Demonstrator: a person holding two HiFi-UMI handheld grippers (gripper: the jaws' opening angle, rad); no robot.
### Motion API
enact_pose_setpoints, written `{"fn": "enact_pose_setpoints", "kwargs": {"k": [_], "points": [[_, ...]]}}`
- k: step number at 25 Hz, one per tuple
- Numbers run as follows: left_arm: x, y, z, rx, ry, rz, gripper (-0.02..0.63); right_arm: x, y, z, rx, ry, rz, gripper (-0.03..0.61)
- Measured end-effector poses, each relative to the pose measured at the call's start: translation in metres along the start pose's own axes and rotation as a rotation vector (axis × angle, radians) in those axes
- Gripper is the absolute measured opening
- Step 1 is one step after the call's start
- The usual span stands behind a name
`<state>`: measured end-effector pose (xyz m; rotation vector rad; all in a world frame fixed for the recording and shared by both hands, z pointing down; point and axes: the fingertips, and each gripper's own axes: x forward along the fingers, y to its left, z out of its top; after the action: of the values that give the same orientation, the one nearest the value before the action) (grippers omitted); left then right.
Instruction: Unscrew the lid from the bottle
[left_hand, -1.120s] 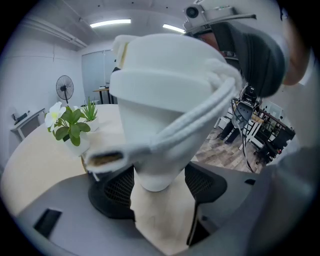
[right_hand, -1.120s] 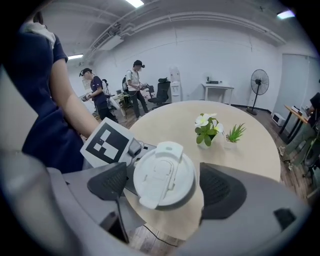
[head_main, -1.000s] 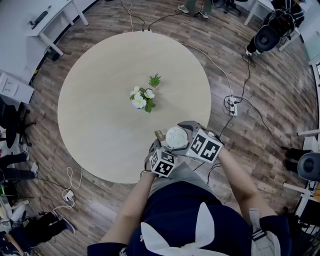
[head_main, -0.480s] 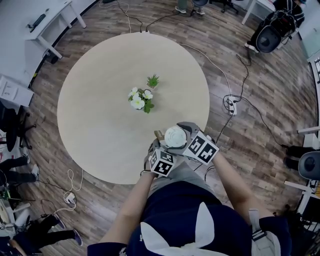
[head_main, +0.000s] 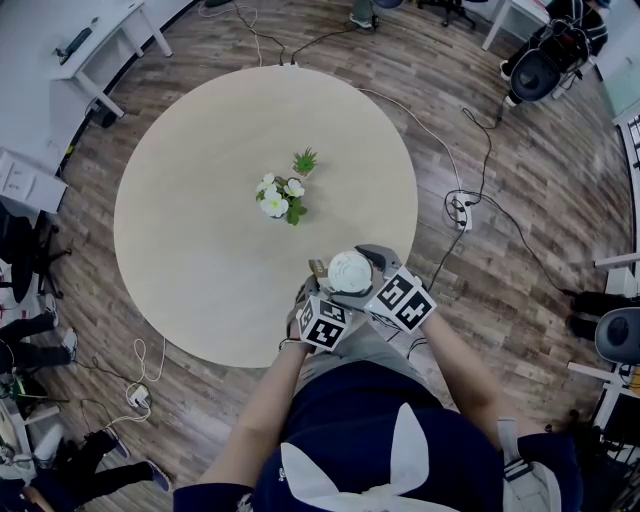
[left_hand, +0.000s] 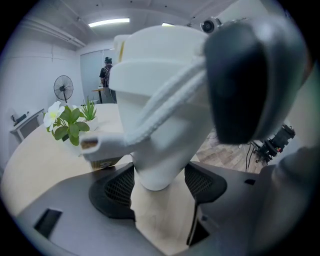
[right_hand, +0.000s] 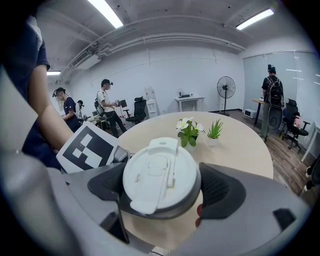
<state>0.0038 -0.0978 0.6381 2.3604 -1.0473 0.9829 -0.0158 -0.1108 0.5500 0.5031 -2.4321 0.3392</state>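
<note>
A white bottle (left_hand: 160, 105) with a white cord strap is held above the near edge of the round table (head_main: 190, 230). My left gripper (left_hand: 157, 181) is shut on the bottle's narrow lower end, with a dark pad on each side of it. The round white lid (right_hand: 160, 181) with its flip tab faces the right gripper view. My right gripper (right_hand: 162, 192) is shut on the lid's rim. In the head view the lid (head_main: 350, 271) shows from above between the two marker cubes, left cube (head_main: 325, 323) and right cube (head_main: 404, 300).
A pot of white flowers (head_main: 279, 198) and a small green plant (head_main: 306, 161) stand at the table's middle. Cables and a power strip (head_main: 462, 212) lie on the wooden floor to the right. Several people stand by desks in the background.
The right gripper's cube has shifted slightly left and down around the lid. The bottle and the left gripper stay almost where they were.
</note>
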Motion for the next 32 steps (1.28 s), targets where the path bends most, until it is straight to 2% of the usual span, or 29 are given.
{"fn": "enact_pose_setpoints", "kwargs": {"k": [7,12,16,21,32], "points": [[0.001,-0.001,0.001,0.016,0.006,-0.004,0.324,-0.002,-0.001,0.000,0.012,0.015,-0.011,0.453],[0.002,0.000,0.000,0.030,0.011,-0.014,0.324,-0.006,0.004,0.008,-0.060,0.021,0.016,0.453],[0.002,0.001,0.000,0.029,0.011,-0.017,0.324,-0.012,0.000,0.019,-0.073,0.012,0.042,0.453],[0.003,-0.001,-0.001,0.028,0.012,-0.016,0.324,-0.018,0.000,0.023,-0.031,0.002,0.051,0.453],[0.004,0.001,-0.003,0.032,0.015,-0.012,0.322,-0.025,-0.006,0.028,0.076,-0.034,0.002,0.453]]}}
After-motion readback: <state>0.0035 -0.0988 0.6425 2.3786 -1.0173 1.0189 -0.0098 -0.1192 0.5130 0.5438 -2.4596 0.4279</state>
